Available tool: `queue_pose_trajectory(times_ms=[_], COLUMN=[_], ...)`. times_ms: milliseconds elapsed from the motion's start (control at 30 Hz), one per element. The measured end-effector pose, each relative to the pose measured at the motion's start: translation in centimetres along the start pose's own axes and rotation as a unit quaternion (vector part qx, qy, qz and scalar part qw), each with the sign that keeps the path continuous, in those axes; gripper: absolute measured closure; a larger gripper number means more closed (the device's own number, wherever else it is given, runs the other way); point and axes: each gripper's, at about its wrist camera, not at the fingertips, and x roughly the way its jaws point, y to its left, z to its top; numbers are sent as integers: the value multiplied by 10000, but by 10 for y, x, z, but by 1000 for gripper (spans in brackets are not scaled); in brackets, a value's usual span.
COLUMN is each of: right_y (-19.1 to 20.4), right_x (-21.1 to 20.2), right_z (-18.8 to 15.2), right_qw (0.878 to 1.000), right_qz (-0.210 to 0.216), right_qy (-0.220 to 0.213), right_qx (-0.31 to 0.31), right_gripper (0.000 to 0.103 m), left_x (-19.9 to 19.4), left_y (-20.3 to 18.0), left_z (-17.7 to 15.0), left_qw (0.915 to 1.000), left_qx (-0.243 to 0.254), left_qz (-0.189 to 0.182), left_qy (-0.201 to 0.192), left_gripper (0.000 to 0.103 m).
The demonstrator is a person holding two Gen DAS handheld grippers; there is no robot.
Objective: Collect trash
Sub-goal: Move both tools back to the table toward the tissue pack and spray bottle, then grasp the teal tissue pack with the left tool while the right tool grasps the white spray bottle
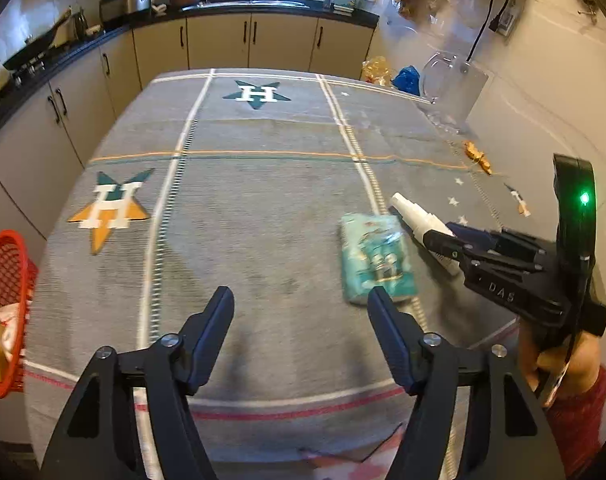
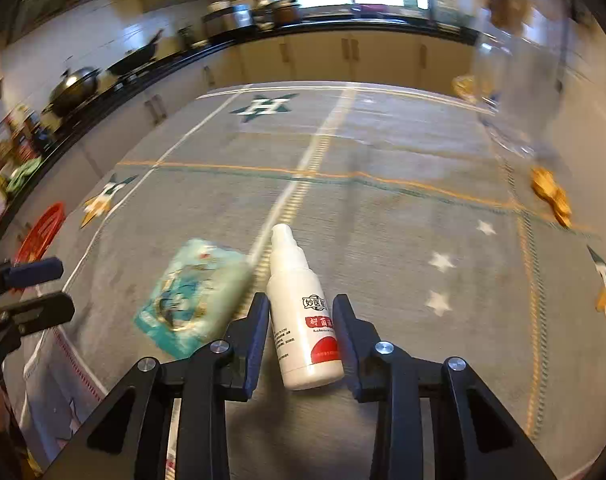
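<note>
Your right gripper (image 2: pixel 301 330) has its fingers on either side of the white spray bottle (image 2: pixel 299 300), which lies on the tabletop (image 1: pixel 263 208) with its cap pointing far; the fingers sit against its sides (whether they truly press, you cannot tell from the blur). Your left gripper (image 1: pixel 301 312) hangs with fingers apart and nothing between them, just near of the teal packet (image 1: pixel 377 260), which lies just left of the bottle. A red basket (image 1: pixel 5 280) sits off the tabletop's left edge. Orange wrappers (image 1: pixel 477 156) lie far right.
</note>
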Motion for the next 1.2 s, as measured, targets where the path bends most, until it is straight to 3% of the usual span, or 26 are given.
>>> queue_pose_trajectory(times_ms=[267, 600, 1000, 1067, 1133, 1200], right_y=[-27, -43, -26, -25, -25, -24], right_x=[-6, -8, -1, 0, -1, -1], right_z=[-2, -2, -4, -5, -5, -6], right_qw=[9980, 9943, 9979, 9982, 9983, 9985], right_qz=[-39, 162, -97, -163, -206, -211], right_qy=[22, 81, 171, 151, 140, 135], right_qx=[634, 1048, 622, 564, 524, 483], right_gripper=[67, 67, 67, 69, 70, 70], left_x=[36, 72, 82, 81, 78, 77], left_y=[-40, -71, -65, -68, -68, -64], left_z=[12, 14, 10, 9, 8, 9], left_qw=[9996, 9948, 9960, 9957, 9959, 9964], left_qx=[136, 604, 621, 705, 698, 646], left_qz=[162, 807, 602, 592, 561, 537], left_qy=[186, 169, 225, 142, 88, 66], left_gripper=[31, 29, 33, 46, 77, 90])
